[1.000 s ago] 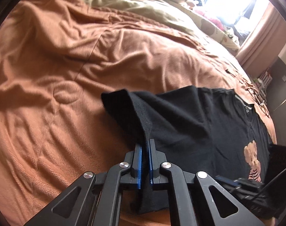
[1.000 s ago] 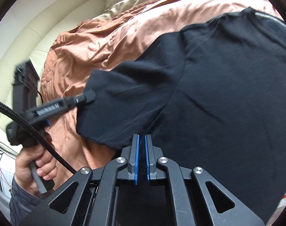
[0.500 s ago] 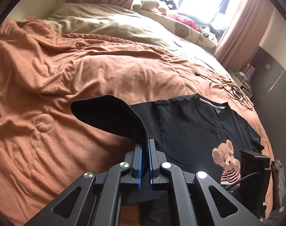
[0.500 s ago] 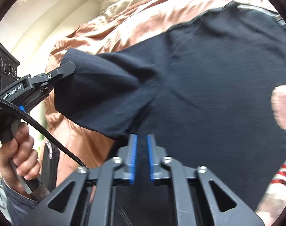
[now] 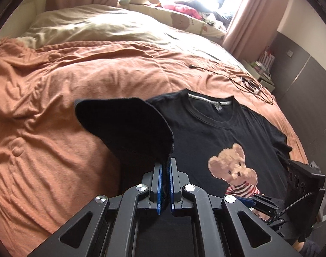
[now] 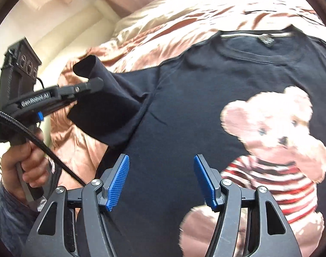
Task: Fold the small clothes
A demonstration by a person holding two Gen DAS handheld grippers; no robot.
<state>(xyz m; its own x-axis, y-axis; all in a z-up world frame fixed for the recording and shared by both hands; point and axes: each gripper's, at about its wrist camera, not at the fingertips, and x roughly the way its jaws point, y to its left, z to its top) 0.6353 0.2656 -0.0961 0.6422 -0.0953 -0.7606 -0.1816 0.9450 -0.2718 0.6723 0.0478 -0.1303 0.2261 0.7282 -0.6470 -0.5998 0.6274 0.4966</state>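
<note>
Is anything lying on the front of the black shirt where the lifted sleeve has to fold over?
Nothing visible does. The left tool holds the black sleeve raised, and the black bear-print T-shirt lies bare beside it. The right tool hangs open above the shirt, gripping nothing.

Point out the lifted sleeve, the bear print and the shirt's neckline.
lifted sleeve (image 5: 124,126), left wrist view, on the middle of the raised fabric.
bear print (image 6: 268,128), right wrist view, on the bear's face.
neckline (image 5: 212,121), left wrist view, on the front collar rib.
</note>
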